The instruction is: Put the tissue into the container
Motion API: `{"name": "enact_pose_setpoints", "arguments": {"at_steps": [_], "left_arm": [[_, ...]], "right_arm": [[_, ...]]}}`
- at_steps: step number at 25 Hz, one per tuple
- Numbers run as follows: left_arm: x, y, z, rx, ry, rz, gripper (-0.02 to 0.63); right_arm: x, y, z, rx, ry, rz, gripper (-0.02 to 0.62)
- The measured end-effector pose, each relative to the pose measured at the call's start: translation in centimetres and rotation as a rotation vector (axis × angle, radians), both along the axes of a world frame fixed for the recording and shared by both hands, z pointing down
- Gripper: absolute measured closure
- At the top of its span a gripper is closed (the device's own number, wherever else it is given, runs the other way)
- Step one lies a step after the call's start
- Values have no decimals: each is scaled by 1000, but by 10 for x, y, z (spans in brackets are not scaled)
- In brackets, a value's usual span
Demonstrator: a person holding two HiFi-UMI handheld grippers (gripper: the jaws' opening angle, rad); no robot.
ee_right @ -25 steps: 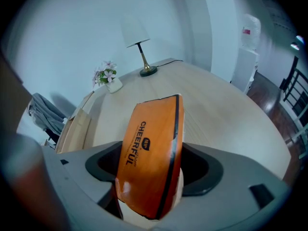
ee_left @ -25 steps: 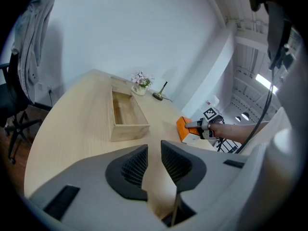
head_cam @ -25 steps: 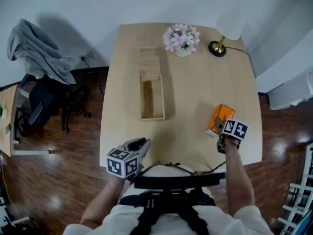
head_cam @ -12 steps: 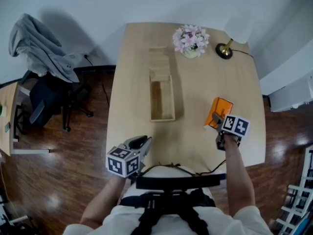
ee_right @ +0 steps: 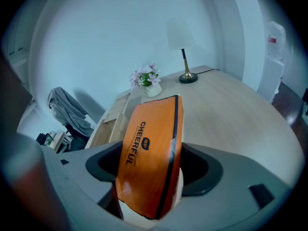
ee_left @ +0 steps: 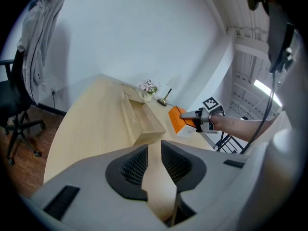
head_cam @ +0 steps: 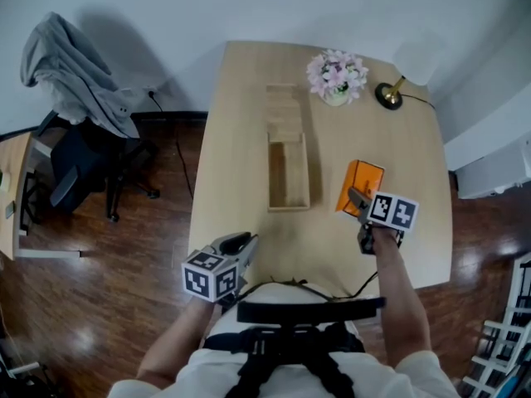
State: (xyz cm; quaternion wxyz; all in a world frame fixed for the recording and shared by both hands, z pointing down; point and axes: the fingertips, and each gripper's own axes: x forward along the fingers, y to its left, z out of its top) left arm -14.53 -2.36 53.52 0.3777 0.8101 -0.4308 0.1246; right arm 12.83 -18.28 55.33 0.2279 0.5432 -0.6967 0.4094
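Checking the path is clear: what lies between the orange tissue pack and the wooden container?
Nothing: the head view shows only bare table top between the orange tissue pack, held in the right gripper, and the wooden container.

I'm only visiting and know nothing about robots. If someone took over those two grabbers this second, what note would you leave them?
Left gripper: jaws slightly apart, empty, by the near corner of the table.
Right gripper: shut on the orange tissue pack, apparently lifted off the table, to the right of the box.
The box sits mid-table; its open part looks empty.
Done: pack picked up.
Left: carry it over the box, lower it in, let go.
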Motion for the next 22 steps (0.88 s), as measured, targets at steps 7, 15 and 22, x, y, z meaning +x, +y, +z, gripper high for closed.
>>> {"name": "enact_pose_setpoints", "arguments": {"at_steps": [7,15,22], "left_arm": [[-11,4,3,0,15,-10,532],[-25,10,7,-7,25,-35,532],[-29,14,10,-29,30,-39,532]], "right_arm": [[-50,-3,-12,21,-13,-79,235],[-108,-21,-38,65,-49,-163,236],[-188,-36,-31,41,-62,-278,236]]}}
